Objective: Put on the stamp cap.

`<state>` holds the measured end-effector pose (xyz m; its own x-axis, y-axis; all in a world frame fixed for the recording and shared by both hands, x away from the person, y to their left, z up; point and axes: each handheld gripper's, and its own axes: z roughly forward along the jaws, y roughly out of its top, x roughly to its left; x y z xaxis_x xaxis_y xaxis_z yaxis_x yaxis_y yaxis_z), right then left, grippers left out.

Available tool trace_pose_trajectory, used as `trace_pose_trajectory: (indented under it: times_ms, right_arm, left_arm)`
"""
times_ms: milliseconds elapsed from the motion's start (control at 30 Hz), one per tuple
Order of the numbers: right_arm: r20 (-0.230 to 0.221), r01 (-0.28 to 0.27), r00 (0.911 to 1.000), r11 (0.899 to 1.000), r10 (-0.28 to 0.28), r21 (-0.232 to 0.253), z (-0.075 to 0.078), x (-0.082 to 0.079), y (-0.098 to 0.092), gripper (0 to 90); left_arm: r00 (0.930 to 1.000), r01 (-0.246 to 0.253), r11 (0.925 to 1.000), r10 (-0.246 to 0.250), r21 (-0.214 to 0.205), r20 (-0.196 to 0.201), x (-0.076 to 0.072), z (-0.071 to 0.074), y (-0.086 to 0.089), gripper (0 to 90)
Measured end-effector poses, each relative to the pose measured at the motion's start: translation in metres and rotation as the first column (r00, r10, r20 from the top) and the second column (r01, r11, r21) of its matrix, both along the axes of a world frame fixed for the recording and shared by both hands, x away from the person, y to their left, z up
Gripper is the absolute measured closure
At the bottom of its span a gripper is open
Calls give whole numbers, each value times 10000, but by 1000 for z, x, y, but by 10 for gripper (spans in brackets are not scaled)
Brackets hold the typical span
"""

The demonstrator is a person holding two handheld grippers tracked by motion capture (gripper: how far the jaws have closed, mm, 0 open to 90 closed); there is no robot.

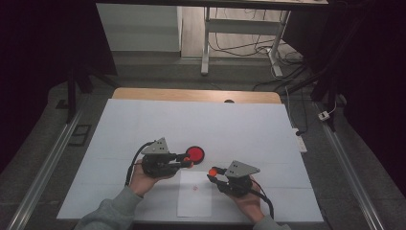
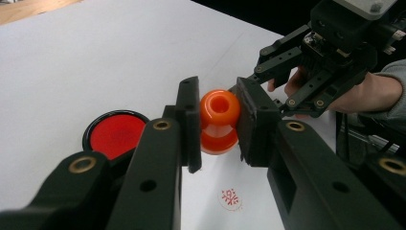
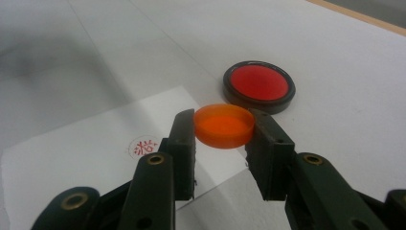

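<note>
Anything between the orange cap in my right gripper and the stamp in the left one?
Nothing visible. The orange cap in the right gripper and the stamp in the left gripper are apart, with open air above the paper sheet between them.

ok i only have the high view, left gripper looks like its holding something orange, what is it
Observer: An orange stamp, waisted in the middle with a hollow top, clamped between the left gripper pads.
Operator: and the right one
Observer: The right gripper is shut on a shallow orange cap, held by its rim.
Operator: is the white sheet already marked
Observer: Yes, the paper carries a round red imprint, close beside the right gripper's jaw.
Operator: that red disc, open or covered
Observer: The ink pad lies open, red surface bare inside a black rim.
</note>
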<state>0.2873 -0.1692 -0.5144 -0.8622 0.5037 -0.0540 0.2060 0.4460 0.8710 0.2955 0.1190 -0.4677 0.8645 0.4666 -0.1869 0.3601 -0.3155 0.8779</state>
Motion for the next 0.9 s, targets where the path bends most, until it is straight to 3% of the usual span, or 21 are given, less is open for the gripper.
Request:
trace_pose_trajectory:
  times_ms: [633,800,900]
  right_arm:
    - [47,-361,9993,9992,362,-154,0,0,19,637]
    - [44,-520,9986,9986,520,-3,-1,0,25,637]
    - [60,-527,9986,9985,528,-168,0,-1,27,637]
  left_arm:
    - [9999,150,9998,-151,-98,-49,-1,-1,-5,724]
    - [9997,244,9997,-244,-96,-46,-1,-1,-9,724]
    - [9996,279,9995,-280,-116,-59,-2,-2,-11,724]
